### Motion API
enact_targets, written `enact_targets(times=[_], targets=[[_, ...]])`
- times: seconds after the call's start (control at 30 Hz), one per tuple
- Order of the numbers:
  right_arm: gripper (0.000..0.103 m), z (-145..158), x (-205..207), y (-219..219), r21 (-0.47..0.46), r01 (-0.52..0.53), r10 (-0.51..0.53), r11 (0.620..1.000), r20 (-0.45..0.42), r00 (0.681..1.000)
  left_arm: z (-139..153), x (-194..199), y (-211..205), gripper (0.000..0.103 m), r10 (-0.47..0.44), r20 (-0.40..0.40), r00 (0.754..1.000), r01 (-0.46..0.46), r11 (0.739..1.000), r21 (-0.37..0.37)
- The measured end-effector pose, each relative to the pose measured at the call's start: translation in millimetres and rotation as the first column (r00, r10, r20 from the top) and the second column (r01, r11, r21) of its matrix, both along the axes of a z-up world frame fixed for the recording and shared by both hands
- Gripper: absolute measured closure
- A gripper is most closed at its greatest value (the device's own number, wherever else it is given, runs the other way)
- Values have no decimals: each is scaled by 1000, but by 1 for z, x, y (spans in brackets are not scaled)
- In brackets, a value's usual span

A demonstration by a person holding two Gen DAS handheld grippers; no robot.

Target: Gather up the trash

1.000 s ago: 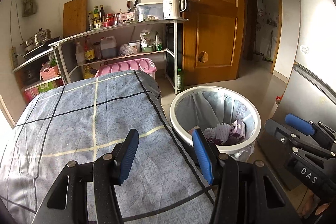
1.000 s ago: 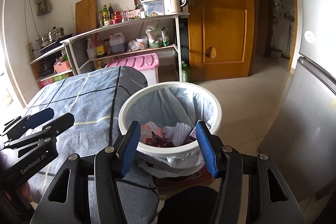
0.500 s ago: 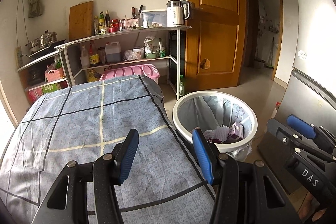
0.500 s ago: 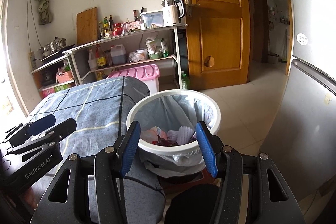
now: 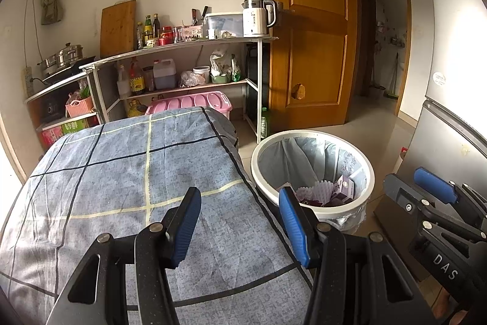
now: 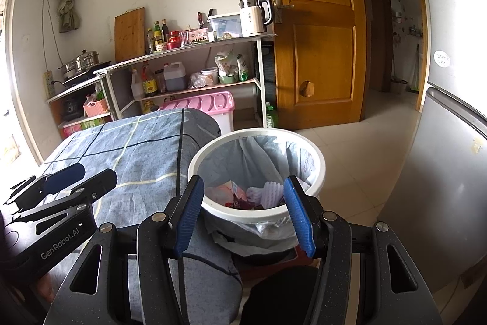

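The left gripper [image 5: 240, 221] hangs over the blue checked tabletop [image 5: 121, 172], its jaws spread and holding nothing. The right gripper [image 6: 242, 213] also has spread, empty jaws. The white trash bin [image 6: 316, 163], at 12 o'clock from it, contains wrappers [image 6: 268, 189].
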State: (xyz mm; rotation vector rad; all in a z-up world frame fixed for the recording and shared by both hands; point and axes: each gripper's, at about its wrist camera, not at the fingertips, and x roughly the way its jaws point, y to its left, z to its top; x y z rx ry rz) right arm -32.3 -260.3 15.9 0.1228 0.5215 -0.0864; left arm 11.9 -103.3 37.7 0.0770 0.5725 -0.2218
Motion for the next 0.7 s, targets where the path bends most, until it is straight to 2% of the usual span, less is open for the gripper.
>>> enact_targets(times=[0.7], targets=[[47,-2,4,6,-1,-17,17,1000,-17,1000,-4,9,-1,50,15,-17,1000,-15,1000,4]])
